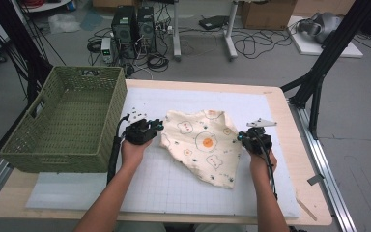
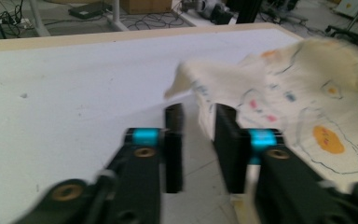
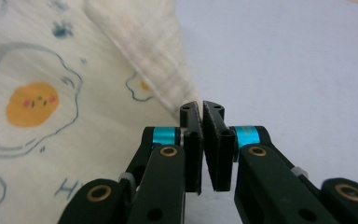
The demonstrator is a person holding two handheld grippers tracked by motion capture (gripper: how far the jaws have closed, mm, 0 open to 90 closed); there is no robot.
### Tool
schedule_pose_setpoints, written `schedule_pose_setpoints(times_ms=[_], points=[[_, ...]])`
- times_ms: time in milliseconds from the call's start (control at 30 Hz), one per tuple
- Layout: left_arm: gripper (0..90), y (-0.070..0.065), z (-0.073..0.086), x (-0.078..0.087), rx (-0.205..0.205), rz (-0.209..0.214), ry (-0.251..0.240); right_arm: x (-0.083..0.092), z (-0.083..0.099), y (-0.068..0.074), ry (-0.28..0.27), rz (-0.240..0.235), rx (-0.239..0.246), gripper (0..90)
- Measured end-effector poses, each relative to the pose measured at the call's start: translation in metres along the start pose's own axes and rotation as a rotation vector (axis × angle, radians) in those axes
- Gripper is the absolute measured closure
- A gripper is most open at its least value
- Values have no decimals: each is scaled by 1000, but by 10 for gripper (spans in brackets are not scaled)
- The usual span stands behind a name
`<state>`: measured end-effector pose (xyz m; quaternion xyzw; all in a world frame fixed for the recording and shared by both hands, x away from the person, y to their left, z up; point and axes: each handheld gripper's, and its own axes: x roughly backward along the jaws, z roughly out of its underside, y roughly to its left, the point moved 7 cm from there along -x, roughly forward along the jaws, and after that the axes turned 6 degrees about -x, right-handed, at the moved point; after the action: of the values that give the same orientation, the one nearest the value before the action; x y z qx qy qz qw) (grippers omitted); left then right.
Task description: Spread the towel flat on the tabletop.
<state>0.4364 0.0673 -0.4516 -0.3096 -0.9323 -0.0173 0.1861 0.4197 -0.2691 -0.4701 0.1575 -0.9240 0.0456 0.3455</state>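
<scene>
On the white gridded mat point(image 1: 174, 188) that covers the wooden table point(image 1: 290, 125), a cream cloth point(image 1: 203, 145) lies between the person's two hands, roughly at the middle of the work area. It is a soft, slightly crumpled piece printed with small cartoon fried eggs, each an orange yolk with a little face inside a wobbly blue outline, along with paw prints and other small marks. From above it makes an uneven shape, wide at the far side and narrowing to a point toward the person.

At the cloth's left edge sits the left gripper point(image 1: 155, 126). Its own camera shows its black jaws standing a little apart, with a raised corner of the cloth point(image 2: 205, 100) just ahead of them and reaching into the gap; the pads do not press on it.

At the cloth's right edge sits the right gripper point(image 1: 244, 137). Seen from its own camera, the right gripper point(image 3: 202, 108) has its jaws drawn together almost completely, and a folded ridge of the cloth point(image 3: 144, 51) runs right down to their tips, pinched there. That ridge looks thicker and woven, lifted above the flat printed part.

A green woven basket point(image 1: 63, 145) stands at the table's left, well apart from the cloth.
</scene>
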Motion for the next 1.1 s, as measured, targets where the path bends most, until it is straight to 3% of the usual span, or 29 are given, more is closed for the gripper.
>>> schedule_pose_setpoints(times_ms=[67, 200, 333, 500, 567, 700, 833, 1000, 1100], points=[[599, 0, 0, 0, 4, 3, 4, -3, -2, -9, 7, 35, -27, 858], [464, -1, 2, 5, -15, 22, 26, -3, 2, -14, 2, 25, -59, 727], [437, -7, 7, 10, -36, 66, 39, 7, 1, -10, -36, -9, -59, 640], [432, -13, 16, 17, -45, 119, 50, 15, 6, 8, -44, -83, 14, 579], [433, -17, 18, 20, -53, 166, 48, 18, 12, 16, -44, -105, 40, 569], [463, -27, 24, 26, -110, 251, 62, 22, 24, 29, -34, -144, 85, 531], [453, -31, 30, 20, -139, 246, 100, 24, 37, 37, -23, -166, 117, 510], [436, -39, 41, 5, -220, 224, 184, 32, 38, 42, -41, -197, 123, 494], [447, -43, 39, -2, -247, 235, 189, 33, 39, 44, -44, -203, 137, 491]])
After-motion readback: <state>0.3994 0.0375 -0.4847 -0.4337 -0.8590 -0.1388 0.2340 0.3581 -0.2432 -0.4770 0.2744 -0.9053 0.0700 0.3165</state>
